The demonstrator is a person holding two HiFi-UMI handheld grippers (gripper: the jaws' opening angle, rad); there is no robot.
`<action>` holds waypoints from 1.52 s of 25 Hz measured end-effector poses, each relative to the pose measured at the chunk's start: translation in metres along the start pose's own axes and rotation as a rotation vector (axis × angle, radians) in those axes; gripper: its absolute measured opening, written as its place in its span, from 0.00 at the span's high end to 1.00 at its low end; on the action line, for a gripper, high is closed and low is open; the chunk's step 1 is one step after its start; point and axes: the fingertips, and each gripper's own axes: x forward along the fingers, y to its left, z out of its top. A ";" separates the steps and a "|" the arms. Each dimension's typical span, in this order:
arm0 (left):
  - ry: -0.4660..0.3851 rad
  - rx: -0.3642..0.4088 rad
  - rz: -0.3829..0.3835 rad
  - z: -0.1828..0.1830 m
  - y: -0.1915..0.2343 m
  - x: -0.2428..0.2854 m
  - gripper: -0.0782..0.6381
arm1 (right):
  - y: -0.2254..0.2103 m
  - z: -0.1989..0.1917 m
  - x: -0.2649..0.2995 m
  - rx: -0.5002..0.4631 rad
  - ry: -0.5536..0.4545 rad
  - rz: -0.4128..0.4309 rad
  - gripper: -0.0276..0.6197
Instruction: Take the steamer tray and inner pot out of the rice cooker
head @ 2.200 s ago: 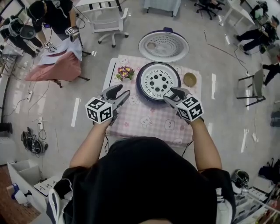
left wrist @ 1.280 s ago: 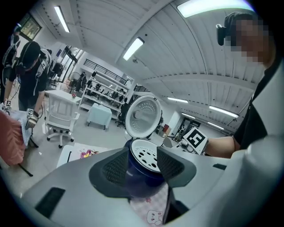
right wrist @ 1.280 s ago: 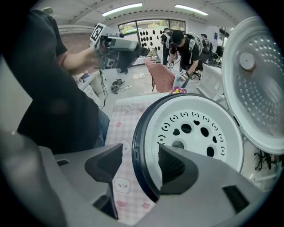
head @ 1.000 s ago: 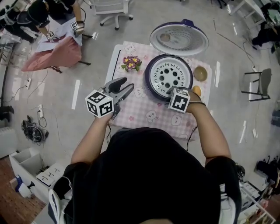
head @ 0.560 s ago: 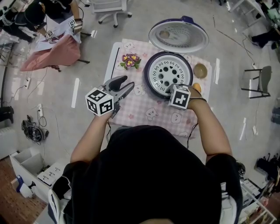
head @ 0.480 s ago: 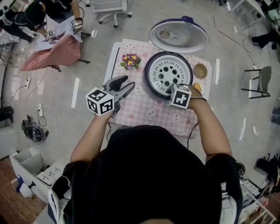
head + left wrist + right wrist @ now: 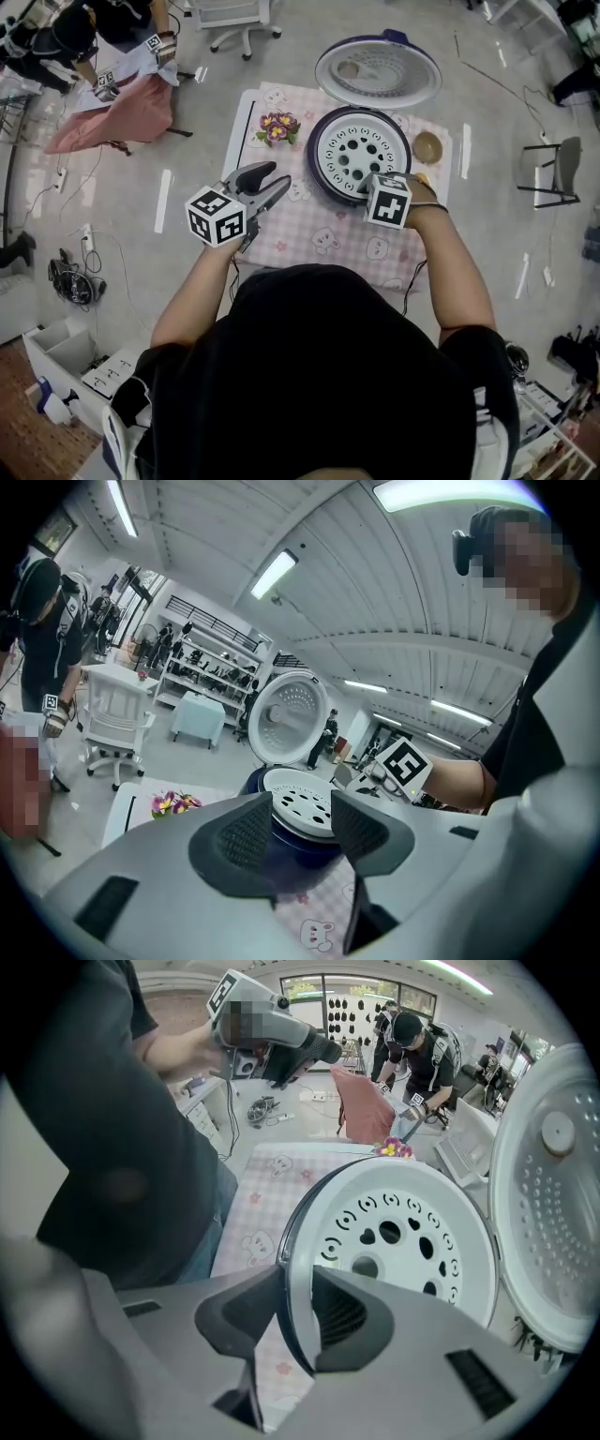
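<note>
White perforated steamer tray seated level in dark-blue rice cooker (lid swung open behind).

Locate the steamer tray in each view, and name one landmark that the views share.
Head view: tray sits upper centre, right of the flowers.
Left gripper view: tray sits at centre, just below the middle.
Right gripper view: tray fills the centre right, large.
Shared landmark: the open lid is above the tray in the head and left gripper views, and at the right edge in the right gripper view.
</note>
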 end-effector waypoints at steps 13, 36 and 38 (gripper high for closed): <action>-0.001 0.000 -0.008 -0.008 -0.022 -0.003 0.59 | -0.003 0.002 -0.022 -0.040 -0.050 -0.147 0.89; -0.007 0.034 -0.025 -0.020 -0.069 -0.017 0.59 | 0.031 0.002 -0.052 -0.084 -0.094 -0.240 0.90; -0.009 0.036 -0.025 -0.020 -0.074 -0.019 0.59 | 0.034 0.001 -0.055 -0.085 -0.095 -0.248 0.90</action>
